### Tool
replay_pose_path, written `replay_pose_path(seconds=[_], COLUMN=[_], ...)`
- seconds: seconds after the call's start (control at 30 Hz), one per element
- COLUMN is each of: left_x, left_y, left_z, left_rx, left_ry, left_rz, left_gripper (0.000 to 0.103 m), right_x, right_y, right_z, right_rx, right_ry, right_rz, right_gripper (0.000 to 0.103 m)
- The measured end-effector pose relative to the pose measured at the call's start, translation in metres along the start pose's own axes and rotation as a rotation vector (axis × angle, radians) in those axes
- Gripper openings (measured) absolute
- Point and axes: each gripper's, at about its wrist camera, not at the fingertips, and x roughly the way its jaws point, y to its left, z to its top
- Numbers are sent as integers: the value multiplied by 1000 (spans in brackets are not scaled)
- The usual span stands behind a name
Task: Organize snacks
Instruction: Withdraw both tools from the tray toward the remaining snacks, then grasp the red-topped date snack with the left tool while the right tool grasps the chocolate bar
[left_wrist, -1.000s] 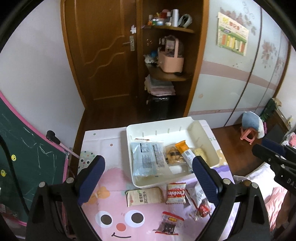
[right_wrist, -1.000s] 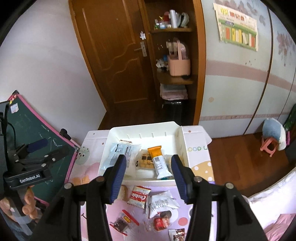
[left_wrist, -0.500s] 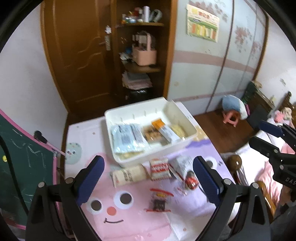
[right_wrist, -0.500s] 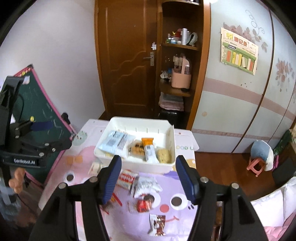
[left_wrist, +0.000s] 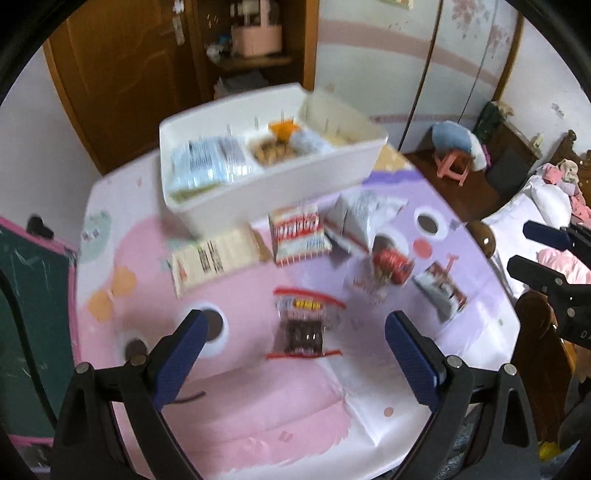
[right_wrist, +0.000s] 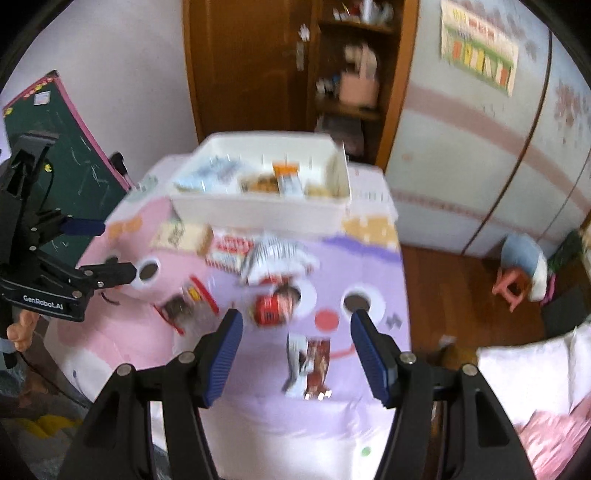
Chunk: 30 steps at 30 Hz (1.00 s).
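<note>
Both grippers are seen with their jaws spread wide and nothing held between them. From its own camera the left gripper (left_wrist: 293, 334) is pointed down at the counter (left_wrist: 258, 424), which is covered by a pink and purple cartoon cloth, and a clear packet with red edges and a dark filling (left_wrist: 304, 326) is framed between its blue pads without being touched. The right gripper (right_wrist: 297, 330) is likewise angled down over the purple half of the cloth; its jaws have just been opening, and a brown and white packet (right_wrist: 310, 363) is seen lying on the cloth between them, untouched. A white bin (left_wrist: 273, 162) is set at the far side of the counter, and several snacks are already lying inside it, among them a pale blue packet (left_wrist: 207, 162) and an orange-topped bar (left_wrist: 282, 129). Just in front of the bin a beige packet (left_wrist: 216, 258), a red and white striped packet (left_wrist: 299, 236) and a white crumpled bag (left_wrist: 360, 218) are laid in a loose row, with a red round-looking snack (left_wrist: 391, 262) near them. Both views are blurred, so print on the wrappers cannot be read.
</note>
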Motion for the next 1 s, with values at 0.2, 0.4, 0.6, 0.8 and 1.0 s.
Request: replay_pose_path(seconds=[0.2, 0.4, 0.6, 0.8, 1.0], left_x=[52, 93, 111, 124, 131], left_y=[1, 8, 10, 11, 7], left_z=[-20, -27, -27, -30, -23], left_rx=[-37, -73, -81, -85, -74], left_ry=[117, 192, 219, 240, 229], left_rz=[-3, 9, 13, 13, 11], left_gripper=[96, 96, 96, 96, 82], right_x=[50, 91, 113, 124, 126], right_y=[-17, -26, -32, -26, -11], right_z=[-27, -46, -55, -56, -57], right_rx=[71, 117, 132, 114, 41], right_ry=[111, 201, 251, 279, 271], right_rz=[12, 26, 26, 24, -23], right_gripper=[61, 61, 61, 61, 48])
